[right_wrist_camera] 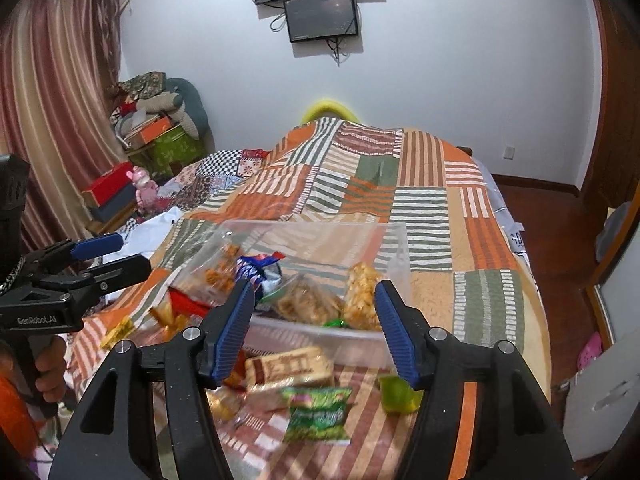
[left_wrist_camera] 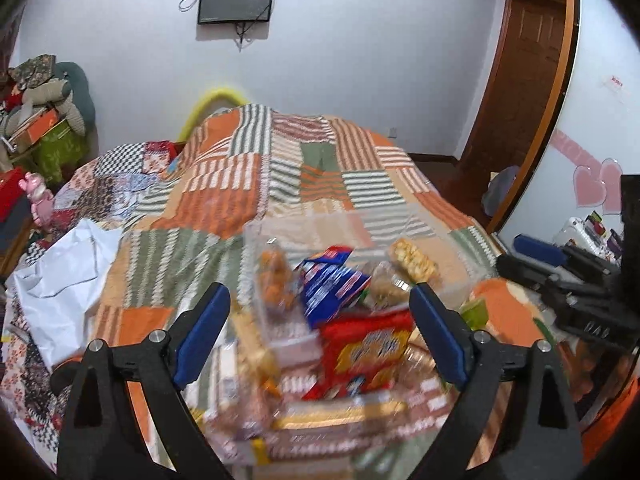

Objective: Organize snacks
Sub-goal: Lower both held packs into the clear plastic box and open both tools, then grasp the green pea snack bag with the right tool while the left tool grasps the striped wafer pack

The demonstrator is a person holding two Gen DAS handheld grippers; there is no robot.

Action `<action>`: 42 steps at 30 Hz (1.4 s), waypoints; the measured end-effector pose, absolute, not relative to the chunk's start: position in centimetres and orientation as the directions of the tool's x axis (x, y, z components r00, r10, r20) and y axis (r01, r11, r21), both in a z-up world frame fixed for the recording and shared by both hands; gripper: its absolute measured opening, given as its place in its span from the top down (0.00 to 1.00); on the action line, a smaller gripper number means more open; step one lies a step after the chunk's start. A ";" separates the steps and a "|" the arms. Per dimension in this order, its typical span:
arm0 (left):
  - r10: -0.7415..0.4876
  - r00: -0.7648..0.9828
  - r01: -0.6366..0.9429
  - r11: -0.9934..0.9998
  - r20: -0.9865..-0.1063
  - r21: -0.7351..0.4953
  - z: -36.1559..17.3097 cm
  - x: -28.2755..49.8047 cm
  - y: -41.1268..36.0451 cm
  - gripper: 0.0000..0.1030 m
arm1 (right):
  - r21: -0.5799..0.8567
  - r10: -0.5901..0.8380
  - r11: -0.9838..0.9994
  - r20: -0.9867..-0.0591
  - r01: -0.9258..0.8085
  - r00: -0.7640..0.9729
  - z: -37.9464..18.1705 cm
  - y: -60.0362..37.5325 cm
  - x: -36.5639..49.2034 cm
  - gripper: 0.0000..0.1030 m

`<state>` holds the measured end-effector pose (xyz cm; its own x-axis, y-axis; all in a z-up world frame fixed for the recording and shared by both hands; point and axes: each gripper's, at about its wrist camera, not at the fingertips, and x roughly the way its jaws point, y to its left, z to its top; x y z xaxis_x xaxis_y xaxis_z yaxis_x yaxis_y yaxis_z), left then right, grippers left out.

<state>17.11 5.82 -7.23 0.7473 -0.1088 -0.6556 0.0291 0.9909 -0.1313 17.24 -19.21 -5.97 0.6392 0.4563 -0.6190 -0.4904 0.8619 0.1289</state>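
Observation:
A clear plastic bin (right_wrist_camera: pixel 394 256) sits on the patchwork bed and holds several snack packs, among them a blue wrapper (right_wrist_camera: pixel 256 270) and a golden cracker pack (right_wrist_camera: pixel 360 296). It also shows in the left wrist view (left_wrist_camera: pixel 256 240), blurred. My left gripper (left_wrist_camera: pixel 320 322) is open above a red snack bag (left_wrist_camera: pixel 368 350) that lies in front of the bin. My right gripper (right_wrist_camera: pixel 314 330) is open and empty over the bin's near wall. Loose on the quilt below it lie a green packet (right_wrist_camera: pixel 318 412), a tan wafer pack (right_wrist_camera: pixel 290 366) and a green jelly cup (right_wrist_camera: pixel 398 394).
The bed's quilt (right_wrist_camera: pixel 420 200) stretches far behind the bin. A white sheet (left_wrist_camera: pixel 68 264) lies at the bed's left side. Boxes and a pink toy (right_wrist_camera: pixel 144 188) crowd the left corner. A wooden door (left_wrist_camera: pixel 532 52) and floor are to the right.

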 end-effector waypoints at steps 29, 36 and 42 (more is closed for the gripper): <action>-0.037 0.573 -0.071 0.993 -0.819 -0.095 -16.4 14.8 10.6 0.18 | 0.188 0.417 0.875 -0.762 -0.447 0.496 -13.6 -19.3 13.8 0.37; -0.059 0.542 -0.063 0.992 -0.839 -0.110 -17.8 16.2 10.6 0.34 | 0.208 0.415 0.878 -0.780 -0.432 0.468 -14.8 -19.5 14.7 0.37; -0.085 0.534 -0.060 0.989 -0.841 -0.139 -18.5 17.0 10.7 0.44 | 0.206 0.401 0.886 -0.791 -0.416 0.462 -15.5 -19.6 15.4 0.37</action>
<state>17.05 10.75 -18.45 0.5339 -0.0854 -0.8412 -0.0604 0.9885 -0.1386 15.45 -19.57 -15.53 0.4616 0.4009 -0.7914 -0.4159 0.8857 0.2062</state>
